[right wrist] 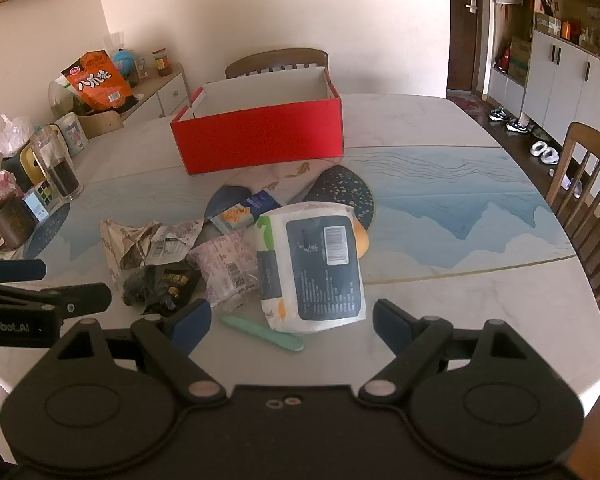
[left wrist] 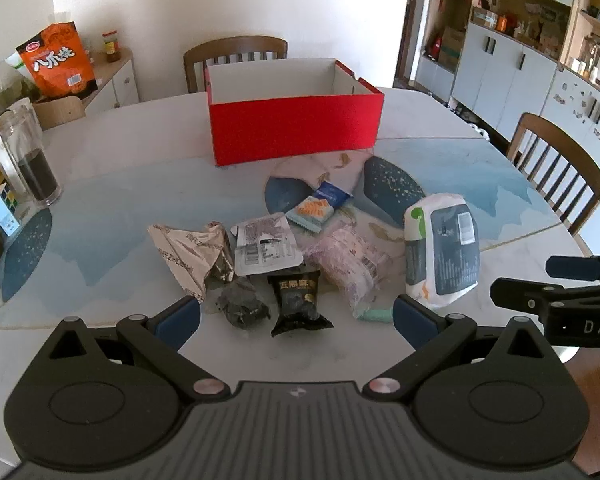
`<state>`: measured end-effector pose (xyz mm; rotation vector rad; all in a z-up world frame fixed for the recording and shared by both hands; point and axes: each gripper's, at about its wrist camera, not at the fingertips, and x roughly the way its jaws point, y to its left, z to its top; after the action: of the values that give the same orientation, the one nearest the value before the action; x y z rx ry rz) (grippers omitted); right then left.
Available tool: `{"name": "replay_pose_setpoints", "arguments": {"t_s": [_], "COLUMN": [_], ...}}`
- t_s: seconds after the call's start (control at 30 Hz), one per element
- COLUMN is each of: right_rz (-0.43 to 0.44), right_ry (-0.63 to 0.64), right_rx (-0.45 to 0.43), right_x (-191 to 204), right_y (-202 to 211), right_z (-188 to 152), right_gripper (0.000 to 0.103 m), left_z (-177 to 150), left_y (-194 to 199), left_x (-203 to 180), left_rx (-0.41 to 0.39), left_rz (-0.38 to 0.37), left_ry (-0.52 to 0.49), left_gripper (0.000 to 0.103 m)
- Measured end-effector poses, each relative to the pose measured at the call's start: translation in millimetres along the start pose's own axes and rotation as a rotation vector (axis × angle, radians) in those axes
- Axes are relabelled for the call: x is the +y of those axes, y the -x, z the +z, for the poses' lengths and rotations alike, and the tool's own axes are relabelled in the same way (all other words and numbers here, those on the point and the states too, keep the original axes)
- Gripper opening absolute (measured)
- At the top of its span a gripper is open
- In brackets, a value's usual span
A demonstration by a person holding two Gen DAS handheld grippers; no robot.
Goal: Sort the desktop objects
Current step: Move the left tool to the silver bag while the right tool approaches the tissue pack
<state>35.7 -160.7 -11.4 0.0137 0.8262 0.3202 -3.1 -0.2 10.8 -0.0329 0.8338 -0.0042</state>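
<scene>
- Dining room with chairs and cabinets is framing a pale marbled surface [left wrist: 140,152]; a red box [left wrist: 296,128], open at the top, is sitting at the far middle, probably serving as the bin for sorted items.
- Snack litter is lying in a loose heap near the front edge: crumpled paper wrapper [left wrist: 188,252], white sachet [left wrist: 266,246], black snack packet [left wrist: 298,302], pink packet [left wrist: 350,266], blue-and-orange cracker pack [left wrist: 318,208].
- Tissue pack [right wrist: 310,268] is leaning at the right of the heap, with a green stick [right wrist: 262,332] lying just in front of it.
- Left gripper [left wrist: 296,314] is hovering before the black packet, fingers spread wide, holding nothing.
- Right gripper [right wrist: 292,320] is facing the tissue pack, fingers likewise released and empty.
- Judgement: nothing appears sorted yet; each gripper is seemingly lining up its nearest item.
</scene>
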Motion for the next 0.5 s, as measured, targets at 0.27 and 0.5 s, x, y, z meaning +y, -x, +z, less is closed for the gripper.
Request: {"name": "replay_pose_setpoints", "arguments": {"t_s": [0.27,0.5], "right_rz": [0.015,0.019], "right_ry": [0.007,0.048], "right_rx": [-0.007,-0.042], "right_x": [-6,-11], "right_y": [-5,-8], "right_z": [3,5], "right_gripper": [0.089,0.089], "left_z": [2,5], "left_y": [-2,0], "left_x": [4,12], "left_rx": [-0.013,-0.051], "left_rz": [0.054,0.125], "left_ry": [0.027,0.061], "left_gripper": [0.103,0.103]}}
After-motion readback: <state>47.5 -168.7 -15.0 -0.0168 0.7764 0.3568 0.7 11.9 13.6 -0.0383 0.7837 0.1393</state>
